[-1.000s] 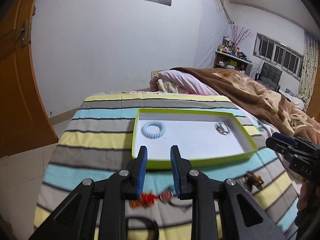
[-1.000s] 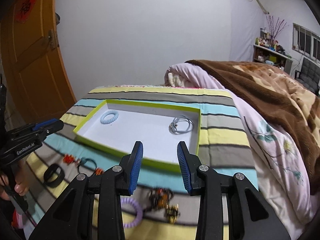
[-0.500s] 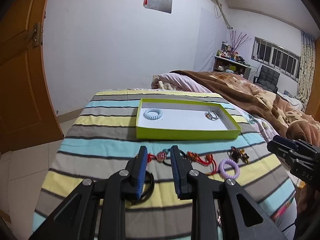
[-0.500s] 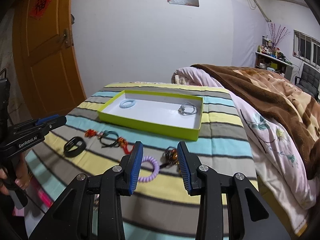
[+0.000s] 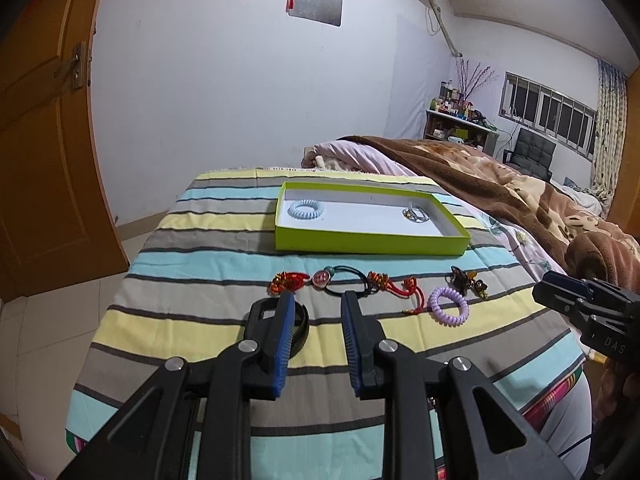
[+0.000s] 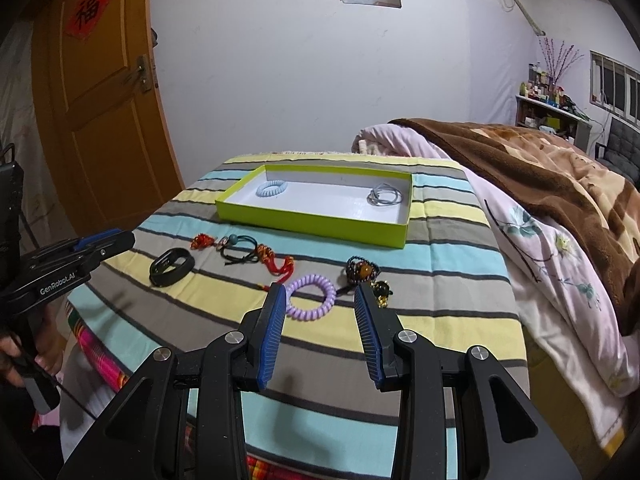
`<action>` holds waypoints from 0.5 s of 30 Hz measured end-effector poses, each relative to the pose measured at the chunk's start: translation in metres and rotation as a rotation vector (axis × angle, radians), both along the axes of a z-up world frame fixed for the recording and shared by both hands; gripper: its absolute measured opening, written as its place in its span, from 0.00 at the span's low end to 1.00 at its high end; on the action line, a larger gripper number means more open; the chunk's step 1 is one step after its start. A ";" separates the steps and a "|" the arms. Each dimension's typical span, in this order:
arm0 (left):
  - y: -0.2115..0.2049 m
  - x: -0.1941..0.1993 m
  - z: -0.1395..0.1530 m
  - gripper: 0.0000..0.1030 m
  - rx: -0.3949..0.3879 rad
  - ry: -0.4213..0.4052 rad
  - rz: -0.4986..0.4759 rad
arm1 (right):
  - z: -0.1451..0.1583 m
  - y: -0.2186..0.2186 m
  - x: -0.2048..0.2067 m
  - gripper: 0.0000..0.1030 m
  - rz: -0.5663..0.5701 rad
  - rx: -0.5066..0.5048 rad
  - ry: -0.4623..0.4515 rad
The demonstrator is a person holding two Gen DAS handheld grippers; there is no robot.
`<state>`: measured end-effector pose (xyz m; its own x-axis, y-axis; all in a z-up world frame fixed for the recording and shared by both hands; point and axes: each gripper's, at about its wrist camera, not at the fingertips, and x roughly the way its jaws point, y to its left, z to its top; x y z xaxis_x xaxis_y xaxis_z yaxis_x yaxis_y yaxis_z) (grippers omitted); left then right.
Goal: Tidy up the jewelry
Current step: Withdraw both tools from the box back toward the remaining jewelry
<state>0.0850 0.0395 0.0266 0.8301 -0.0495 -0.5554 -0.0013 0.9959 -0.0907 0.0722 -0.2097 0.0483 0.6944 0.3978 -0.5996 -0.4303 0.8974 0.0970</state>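
Note:
A lime-green tray [image 5: 372,245] [image 6: 312,222] lies on the striped cloth and holds a pale blue coil hair tie [image 5: 305,209] [image 6: 271,189] and a silver bangle [image 5: 416,215] [image 6: 385,195]. In front of it lie a black band [image 6: 171,266] [image 5: 301,326], a red knot charm [image 5: 287,281] [image 6: 202,240], a black hair tie with beads [image 5: 344,280] [image 6: 239,247], a red tassel cord [image 5: 396,285] [image 6: 276,266], a purple coil hair tie [image 5: 448,306] [image 6: 310,297] and a dark beaded bracelet [image 5: 468,280] [image 6: 362,272]. My left gripper [image 5: 318,300] and right gripper [image 6: 320,290] are open and empty above the cloth's near part.
The striped cloth [image 5: 192,280] covers a table that ends at the left over a tiled floor [image 5: 48,320]. A bed with a brown blanket [image 6: 540,168] lies along the right. An orange door [image 6: 104,92] stands at the left.
Both grippers have pulled back and up from the tray. The loose jewelry in front of the tray has come fully into view. Both stay open and empty.

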 end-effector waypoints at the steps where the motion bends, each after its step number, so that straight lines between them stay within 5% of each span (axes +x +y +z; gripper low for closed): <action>1: 0.000 -0.001 -0.001 0.24 0.000 0.001 -0.002 | -0.001 0.000 0.000 0.36 0.002 0.000 0.002; 15: -0.002 0.014 -0.010 0.24 -0.014 0.019 -0.020 | -0.015 -0.002 0.027 0.36 -0.015 0.005 0.047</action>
